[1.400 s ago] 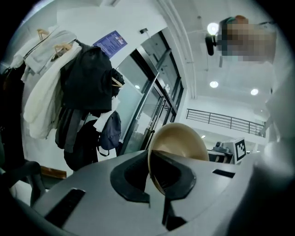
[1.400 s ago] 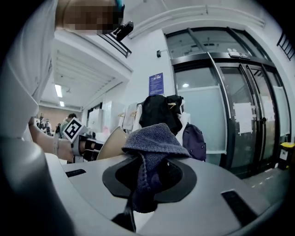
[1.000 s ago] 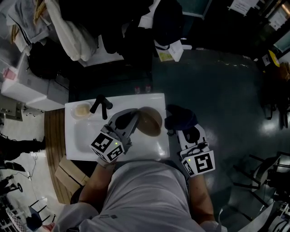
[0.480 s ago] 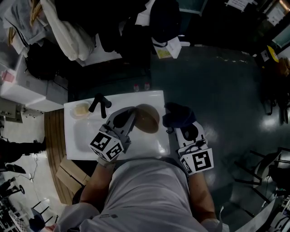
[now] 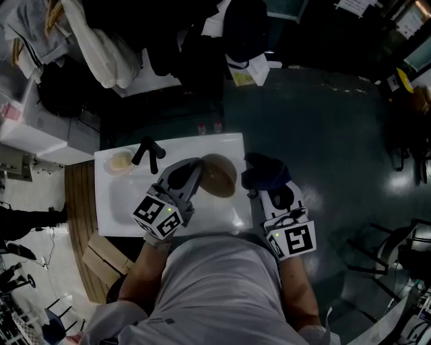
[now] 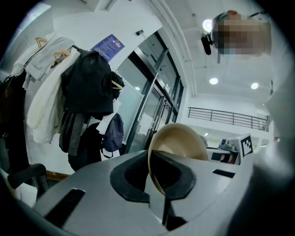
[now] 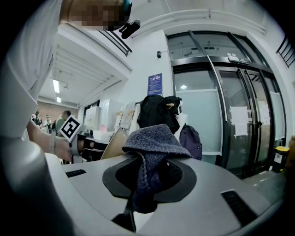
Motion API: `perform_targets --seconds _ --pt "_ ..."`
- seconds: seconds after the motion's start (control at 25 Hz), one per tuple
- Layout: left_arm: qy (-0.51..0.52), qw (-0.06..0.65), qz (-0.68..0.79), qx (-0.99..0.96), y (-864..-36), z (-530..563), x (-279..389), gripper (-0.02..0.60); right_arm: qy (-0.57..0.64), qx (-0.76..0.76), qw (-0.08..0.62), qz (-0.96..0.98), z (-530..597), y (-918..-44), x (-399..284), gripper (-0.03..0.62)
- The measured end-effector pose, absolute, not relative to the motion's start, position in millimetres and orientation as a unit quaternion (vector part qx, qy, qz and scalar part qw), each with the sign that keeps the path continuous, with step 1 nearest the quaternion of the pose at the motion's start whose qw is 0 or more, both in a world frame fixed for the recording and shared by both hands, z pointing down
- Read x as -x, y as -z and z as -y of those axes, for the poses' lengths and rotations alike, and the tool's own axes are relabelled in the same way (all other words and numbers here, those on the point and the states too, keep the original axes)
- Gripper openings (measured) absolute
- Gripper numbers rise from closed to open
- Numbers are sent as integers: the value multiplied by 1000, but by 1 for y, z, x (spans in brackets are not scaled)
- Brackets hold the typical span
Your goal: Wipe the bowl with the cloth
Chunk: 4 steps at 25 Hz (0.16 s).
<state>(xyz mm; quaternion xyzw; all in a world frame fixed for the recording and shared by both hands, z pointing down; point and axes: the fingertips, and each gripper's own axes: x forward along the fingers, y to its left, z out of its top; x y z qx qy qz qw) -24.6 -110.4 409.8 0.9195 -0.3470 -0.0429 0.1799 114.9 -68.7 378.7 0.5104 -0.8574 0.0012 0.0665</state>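
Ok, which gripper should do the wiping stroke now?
Right: the right gripper is shut on the cloth, beside the bowl. The left gripper grips the bowl's rim, likely just steadying.

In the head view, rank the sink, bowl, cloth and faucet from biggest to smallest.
1. sink
2. bowl and cloth: they look about alike, so not ranked against each other
3. faucet, smallest

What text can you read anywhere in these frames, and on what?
None of the print is legible.
Blue poster on the white wall: lines of print, too small to read.
Paper notices on the glass door: too small to read.
White sheets at the head view's top edge: too small to read.
Square marker: a code pattern, no letters.
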Motion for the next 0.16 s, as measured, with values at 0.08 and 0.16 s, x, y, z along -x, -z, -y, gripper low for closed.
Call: perform_targets --seconds 0.08,0.16 --pt "44 179 349 -919 -410 110 26 18 -1 -512 67 856 69 -378 -114 80" --pt "45 179 351 -918 -410 110 28 18 -2 -515 67 855 68 -378 -114 80"
